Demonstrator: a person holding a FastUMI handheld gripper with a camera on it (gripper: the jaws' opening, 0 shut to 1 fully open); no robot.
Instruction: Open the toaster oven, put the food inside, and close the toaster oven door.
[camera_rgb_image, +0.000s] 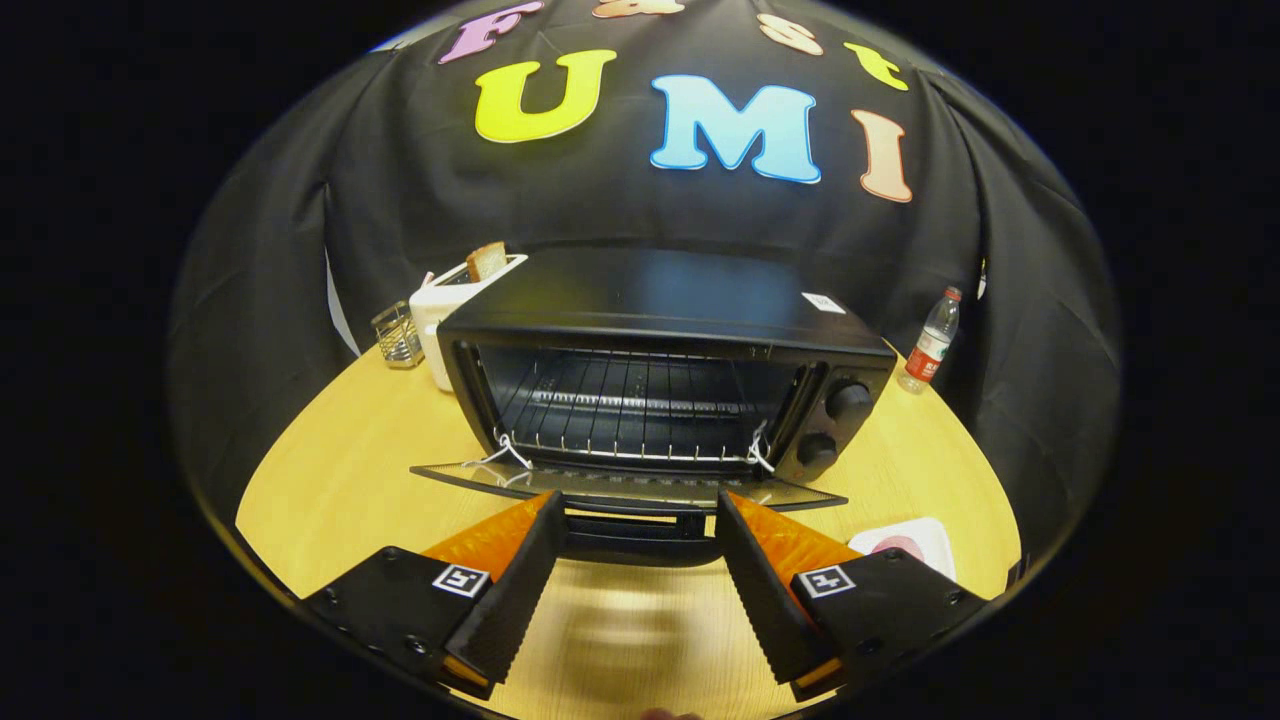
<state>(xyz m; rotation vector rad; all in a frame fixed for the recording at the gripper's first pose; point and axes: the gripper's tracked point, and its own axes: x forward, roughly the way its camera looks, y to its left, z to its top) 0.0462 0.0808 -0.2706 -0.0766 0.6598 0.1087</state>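
Nothing legible: the white sticker atop the toaster oven and the water bottle label beside it stay unreadable.

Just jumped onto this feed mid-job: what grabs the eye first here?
The black toaster oven dominates the middle of the wooden table, its glass door folded down flat and the wire rack bare inside. The tool hangs open just in front, its fingers either side of the door's handle. A white plate of pink food waits beside the right finger.
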